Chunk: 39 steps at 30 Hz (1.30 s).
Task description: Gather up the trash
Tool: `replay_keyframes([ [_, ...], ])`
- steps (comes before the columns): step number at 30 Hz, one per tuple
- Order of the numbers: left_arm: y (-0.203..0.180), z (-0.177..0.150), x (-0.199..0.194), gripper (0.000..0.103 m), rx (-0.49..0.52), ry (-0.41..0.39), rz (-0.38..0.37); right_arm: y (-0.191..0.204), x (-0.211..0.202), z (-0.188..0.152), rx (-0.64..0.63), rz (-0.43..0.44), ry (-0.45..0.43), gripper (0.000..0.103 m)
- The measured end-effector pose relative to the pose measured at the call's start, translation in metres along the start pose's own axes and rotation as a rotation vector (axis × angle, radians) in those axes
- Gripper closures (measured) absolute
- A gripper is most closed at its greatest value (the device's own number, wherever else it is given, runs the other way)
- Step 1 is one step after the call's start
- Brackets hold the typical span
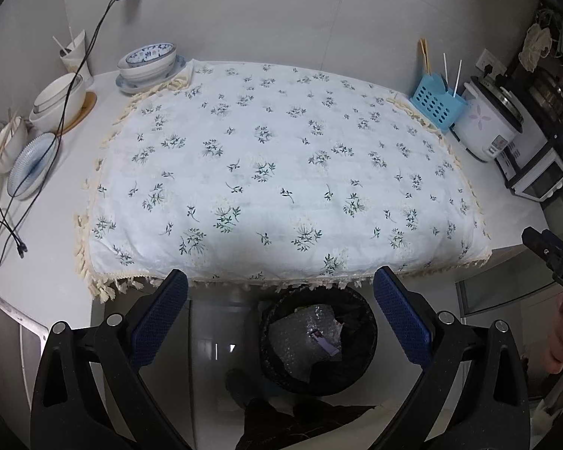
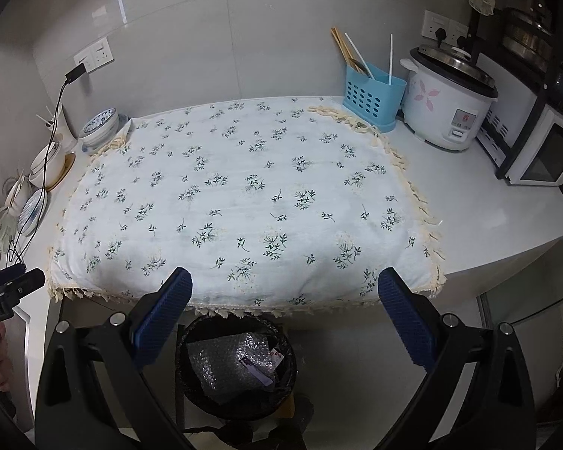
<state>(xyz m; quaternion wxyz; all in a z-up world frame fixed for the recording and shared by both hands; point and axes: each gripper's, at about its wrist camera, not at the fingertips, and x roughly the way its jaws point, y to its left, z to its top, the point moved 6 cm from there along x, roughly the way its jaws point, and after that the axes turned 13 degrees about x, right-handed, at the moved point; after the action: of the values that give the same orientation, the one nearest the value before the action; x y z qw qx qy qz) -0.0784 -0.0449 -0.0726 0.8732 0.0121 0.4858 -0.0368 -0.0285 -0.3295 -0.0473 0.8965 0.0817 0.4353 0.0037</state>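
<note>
Between the left gripper's (image 1: 280,313) blue pads, the far rim of the trash bin (image 1: 360,367) is hidden under the fringe of the tablecloth (image 1: 274,165), and the sheet of bubble wrap (image 1: 300,341) covers whatever lies deeper in the bin. A small purple scrap (image 1: 324,343) on the wrap is too blurred to identify. Far right of those pads, the right gripper (image 1: 555,258) is cut off by the picture's edge, so its jaws cannot be read there.

Both the left gripper (image 1: 280,311) and right gripper (image 2: 285,313) have matte black triangular arms with cut-out slots and silver round screws, carrying blue, cross-hatched pads (image 1: 160,315), while white lettering marks each black body beside a bare-skinned hand (image 1: 561,341).
</note>
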Motion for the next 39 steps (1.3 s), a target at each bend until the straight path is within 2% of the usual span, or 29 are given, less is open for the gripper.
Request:
replay_keyframes([
  [11, -0.001, 0.009, 0.001, 0.006, 0.027, 0.002, -0.015, -0.004, -0.006, 0.012, 0.006, -0.014, -0.015, 0.008],
  [25, -0.011, 0.006, 0.010, 0.006, 0.038, 0.014, -0.030, 0.000, 0.010, -0.005, 0.003, -0.008, 0.040, 0.008],
  [30, -0.009, 0.000, 0.010, 0.006, 0.033, 0.017, -0.022, 0.002, 0.014, -0.010, 0.005, -0.001, 0.056, 0.008],
  [39, 0.000, -0.001, 0.008, 0.006, 0.000, 0.027, 0.045, 0.005, 0.014, -0.012, -0.003, 0.006, 0.057, 0.008],
])
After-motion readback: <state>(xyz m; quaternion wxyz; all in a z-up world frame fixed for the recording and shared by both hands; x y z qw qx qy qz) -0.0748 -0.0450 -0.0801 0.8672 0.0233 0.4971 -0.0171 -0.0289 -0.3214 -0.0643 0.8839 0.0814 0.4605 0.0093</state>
